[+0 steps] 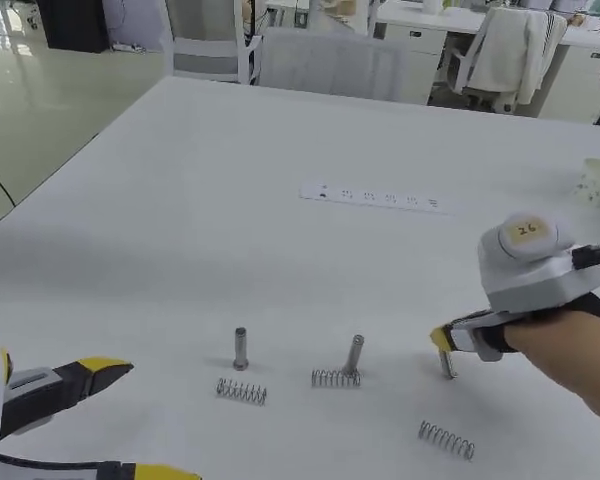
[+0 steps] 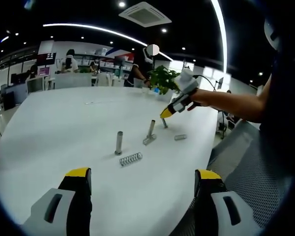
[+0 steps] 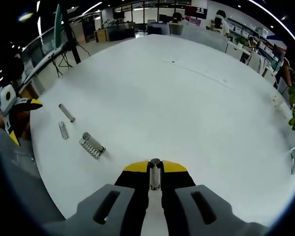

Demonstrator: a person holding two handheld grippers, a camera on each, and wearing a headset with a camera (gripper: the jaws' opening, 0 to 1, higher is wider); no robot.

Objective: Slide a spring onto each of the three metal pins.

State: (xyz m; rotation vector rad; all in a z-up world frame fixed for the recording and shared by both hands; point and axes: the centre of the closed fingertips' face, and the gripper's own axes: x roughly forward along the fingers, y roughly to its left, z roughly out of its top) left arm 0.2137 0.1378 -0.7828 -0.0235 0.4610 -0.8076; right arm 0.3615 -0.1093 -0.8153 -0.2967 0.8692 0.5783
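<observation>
Nearest: loose spring (image 1: 446,440), thin steel coil, laid flat on worktop (image 1: 180,220), long axis approx. left-right, just on near side of R claw (image 1: 441,340). R claw clenched on pin (image 1: 447,364), held approx. upright; L claw (image 2: 142,174) released, well apart. Farther: 2 pins (image 1: 240,348) w/ springs (image 1: 241,391) beside, not threaded.

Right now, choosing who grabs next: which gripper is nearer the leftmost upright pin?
Left. In the head view the left gripper, open, sits just left of and below the leftmost pin; the right gripper, shut on the third pin, is farther off past the middle pin.
</observation>
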